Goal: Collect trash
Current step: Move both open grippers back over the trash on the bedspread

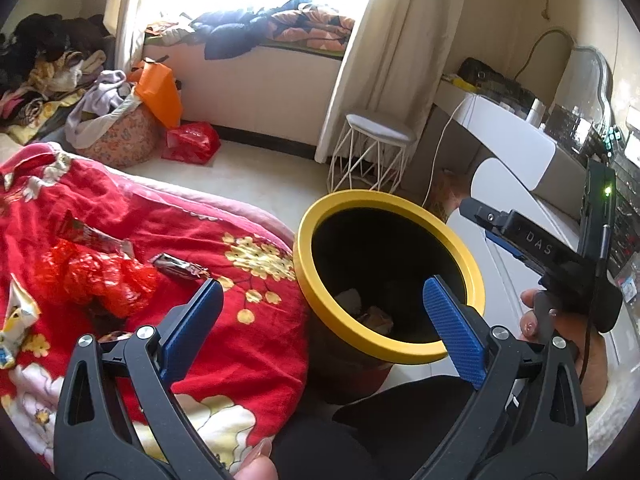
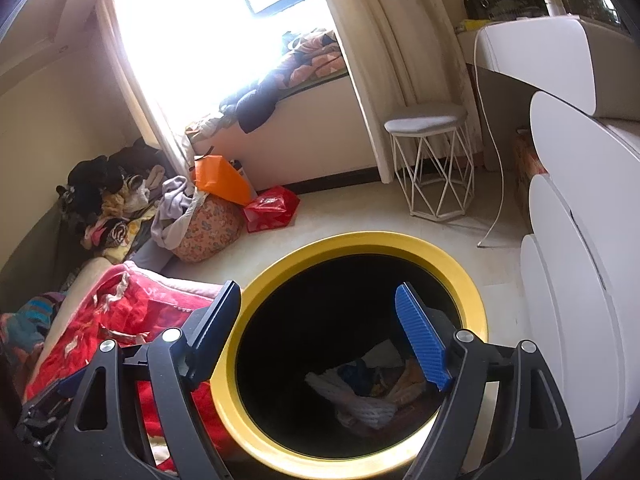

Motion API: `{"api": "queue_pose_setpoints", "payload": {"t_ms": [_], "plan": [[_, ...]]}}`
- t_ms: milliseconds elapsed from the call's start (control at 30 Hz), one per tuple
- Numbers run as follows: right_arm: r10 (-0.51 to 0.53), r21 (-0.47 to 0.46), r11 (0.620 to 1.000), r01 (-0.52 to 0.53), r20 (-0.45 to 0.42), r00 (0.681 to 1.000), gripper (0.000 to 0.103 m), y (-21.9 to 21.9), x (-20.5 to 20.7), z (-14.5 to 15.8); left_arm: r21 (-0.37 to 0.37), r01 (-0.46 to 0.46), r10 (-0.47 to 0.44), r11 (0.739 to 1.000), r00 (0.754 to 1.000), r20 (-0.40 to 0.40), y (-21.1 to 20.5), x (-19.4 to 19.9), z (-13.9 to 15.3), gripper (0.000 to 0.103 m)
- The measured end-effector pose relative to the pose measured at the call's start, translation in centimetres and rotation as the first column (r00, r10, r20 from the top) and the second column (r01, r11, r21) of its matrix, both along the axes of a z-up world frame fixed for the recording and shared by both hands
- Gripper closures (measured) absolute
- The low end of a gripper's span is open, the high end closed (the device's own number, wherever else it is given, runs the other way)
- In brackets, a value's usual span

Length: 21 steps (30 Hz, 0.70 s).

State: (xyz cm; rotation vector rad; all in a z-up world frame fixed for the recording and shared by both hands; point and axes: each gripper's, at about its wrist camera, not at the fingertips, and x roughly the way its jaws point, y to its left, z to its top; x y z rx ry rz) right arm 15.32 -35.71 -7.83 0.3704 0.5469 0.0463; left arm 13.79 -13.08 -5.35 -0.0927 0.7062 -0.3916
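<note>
Nearest the left wrist camera, left gripper (image 1: 322, 292) spread wide with nothing between its blue pads, one finger over the red floral blanket (image 1: 224, 320), the other over the bin's mouth. Just behind, black bin with a yellow rim (image 1: 304, 280) standing on the floor against the blanket's edge, crumpled paper and wrappers lying at its bottom (image 2: 372, 392), dim and hard to tell apart. To the right of the bin, right gripper (image 2: 318, 304) held by a hand (image 1: 560, 328), also parted wide and empty, its fingers framing the bin's opening in the right wrist view. On the blanket to the left, trash not yet collected: a dark foil wrapper (image 1: 180, 268) near the left finger, a crumpled red plastic bag (image 1: 96, 276) beside it, a red wrapper (image 1: 96, 238) just beyond, and a silver-and-yellow packet (image 1: 18, 316) at the frame's edge. Farther off on the pale floor, a white wire stool (image 1: 372, 152) beside the curtain, a red bag (image 1: 192, 142) and an orange bag (image 1: 158, 94) near a heap of clothes (image 1: 48, 68). Farthest back, a bright window with bedding piled on its ledge (image 1: 276, 24).
</note>
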Motion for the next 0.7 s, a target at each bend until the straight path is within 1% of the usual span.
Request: {"api": "queue_pose_setpoints", "payload": {"t_ms": [267, 700], "plan": [[0.044, -0.024, 0.999, -0.044, 0.012, 0.999, 0.025, 1.9, -0.2, 0.7, -0.013, -0.051, 0.052, 0.999, 0.998, 0.032, 2.5, -0.6, 0.9, 0.011], [0.176, -0.09, 0.981, -0.173, 0.021, 0.984, 0.025, 7.4, -0.6, 1.6, -0.046, -0.137, 0.14, 0.989, 0.988, 0.07, 6.7, -1.1, 2.3, 0.011]]}}
